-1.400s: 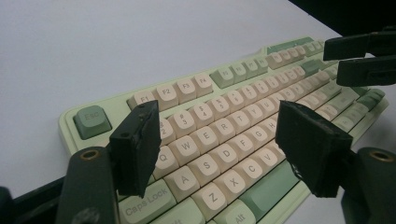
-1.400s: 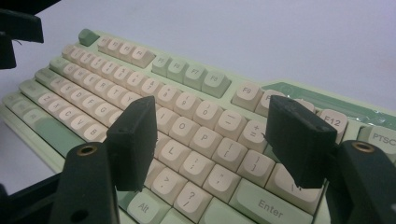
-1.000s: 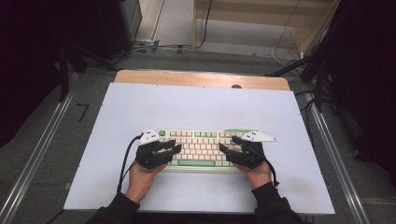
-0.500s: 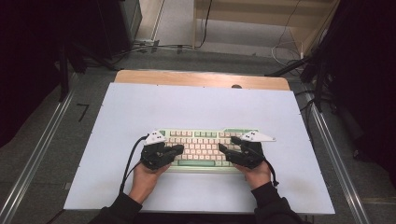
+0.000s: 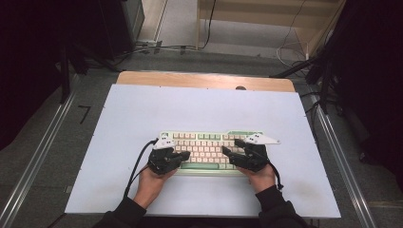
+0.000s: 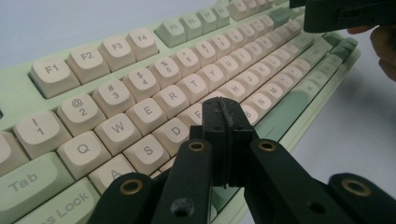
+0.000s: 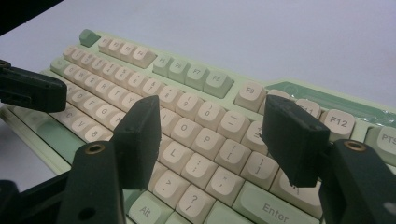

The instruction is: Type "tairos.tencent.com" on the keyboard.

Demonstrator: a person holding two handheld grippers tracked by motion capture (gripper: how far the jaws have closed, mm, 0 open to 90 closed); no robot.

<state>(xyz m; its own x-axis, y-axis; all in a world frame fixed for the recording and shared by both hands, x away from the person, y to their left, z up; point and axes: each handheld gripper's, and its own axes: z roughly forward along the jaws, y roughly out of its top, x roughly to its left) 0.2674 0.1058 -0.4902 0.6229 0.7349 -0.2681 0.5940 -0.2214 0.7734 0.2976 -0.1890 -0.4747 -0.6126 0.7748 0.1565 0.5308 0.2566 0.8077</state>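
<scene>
A pale green keyboard [image 5: 209, 142] with cream keys lies on the white table top [image 5: 142, 109], near its front. My left gripper [image 5: 185, 155] hovers over the left keys; its jaws have just been closing. In the left gripper view that gripper [image 6: 224, 111] is shut with nothing between the pads, its tip above the F and G keys of the keyboard [image 6: 140, 84]. My right gripper [image 5: 225, 152] sits over the right half. It [image 7: 212, 114] stands open above the O, P and L keys of the keyboard [image 7: 196, 74], holding nothing.
A wooden strip [image 5: 204, 80] borders the table's far edge. Metal rails [image 5: 43, 152] run along both sides. Cables [image 5: 161, 47] lie on the floor beyond. Each gripper's cable [image 5: 135, 168] trails back toward the person's sleeves. The left gripper's tip [image 7: 32, 89] shows at the right gripper view's left edge.
The left gripper's jaws have come together and that hand has shifted slightly over the keys. The right gripper and the keyboard have stayed where they were.
</scene>
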